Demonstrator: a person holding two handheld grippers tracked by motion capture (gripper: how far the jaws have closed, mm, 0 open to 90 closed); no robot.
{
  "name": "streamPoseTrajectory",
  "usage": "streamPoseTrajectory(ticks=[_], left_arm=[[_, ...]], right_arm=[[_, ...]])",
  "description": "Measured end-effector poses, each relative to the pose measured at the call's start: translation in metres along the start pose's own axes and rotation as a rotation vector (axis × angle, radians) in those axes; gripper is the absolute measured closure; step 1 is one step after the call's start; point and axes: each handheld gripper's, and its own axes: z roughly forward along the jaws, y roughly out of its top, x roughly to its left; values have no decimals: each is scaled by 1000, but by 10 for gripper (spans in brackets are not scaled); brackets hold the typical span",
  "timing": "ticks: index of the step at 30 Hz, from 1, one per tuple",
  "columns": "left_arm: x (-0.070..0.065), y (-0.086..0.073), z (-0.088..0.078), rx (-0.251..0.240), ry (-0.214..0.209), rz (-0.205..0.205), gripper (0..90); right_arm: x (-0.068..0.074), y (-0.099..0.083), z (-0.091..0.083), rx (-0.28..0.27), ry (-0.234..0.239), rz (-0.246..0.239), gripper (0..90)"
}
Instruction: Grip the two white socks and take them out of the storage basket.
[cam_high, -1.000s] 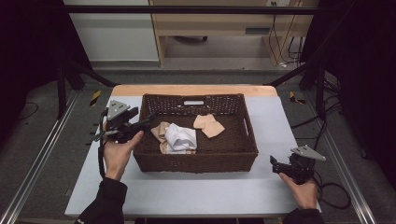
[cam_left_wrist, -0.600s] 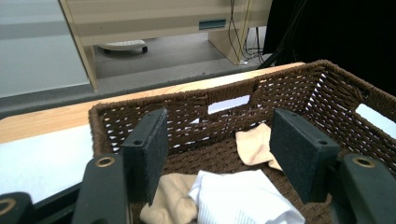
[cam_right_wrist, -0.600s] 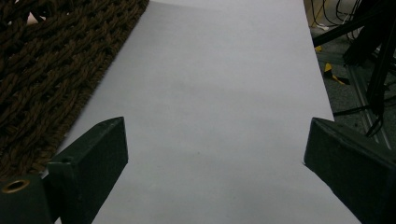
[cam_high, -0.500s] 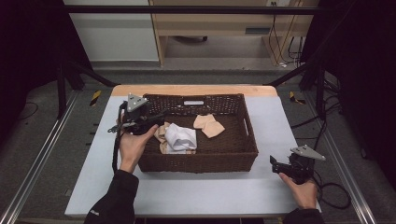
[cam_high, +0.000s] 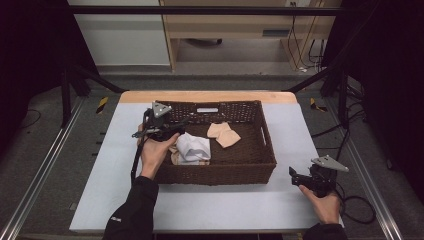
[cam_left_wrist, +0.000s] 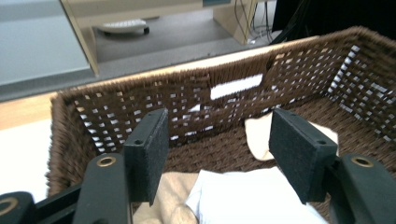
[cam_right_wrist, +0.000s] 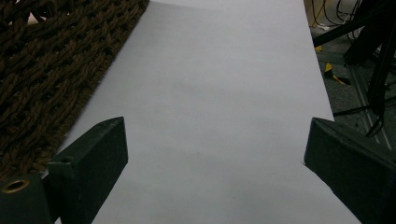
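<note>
A brown wicker basket (cam_high: 220, 175) stands mid-table and holds a folded white cloth (cam_high: 194, 147), a beige cloth (cam_high: 225, 134) behind it and another beige cloth (cam_high: 175, 159) partly under the white one. My left gripper (cam_high: 177, 125) hovers over the basket's left side, open and holding nothing. In the left gripper view its jaws (cam_left_wrist: 219, 154) frame the basket's back wall (cam_left_wrist: 116, 112), with the white cloth (cam_left_wrist: 243, 196) just below and the beige cloth (cam_left_wrist: 259, 135) beyond. My right gripper (cam_high: 295, 175) rests open on the table beside the basket's front right corner.
The white tabletop (cam_right_wrist: 210, 84) stretches ahead of the right gripper (cam_right_wrist: 215, 158), with the basket's outer wall (cam_right_wrist: 46, 70) at its left. Cables and black frame legs lie off the table's right edge. A wooden strip (cam_high: 207, 96) borders the far edge.
My left gripper has moved right, from beside the basket's left wall to over its inside. The right gripper has stayed still.
</note>
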Motion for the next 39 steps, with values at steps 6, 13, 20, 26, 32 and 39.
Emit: streamPoseTrajectory(ticks=[6, 13, 20, 26, 32, 39], left_arm=[[-1, -11, 13, 41, -3, -6, 374], [-4, -20, 19, 71, -19, -17, 370], [-6, -22, 22, 80, -23, -2, 371], [-9, -31, 35, 137, -24, 13, 355], [-13, -34, 39, 189, -24, 38, 357], [-17, -38, 43, 243, -24, 67, 371]], right_arm=[[0, 0, 0, 2, 1, 0, 64], [0, 0, 1, 8, 2, -5, 64], [1, 0, 3, 17, 4, -5, 62], [1, 0, 3, 16, 7, -4, 62], [1, 0, 4, 20, 6, -9, 62], [1, 0, 4, 27, 2, -13, 60]])
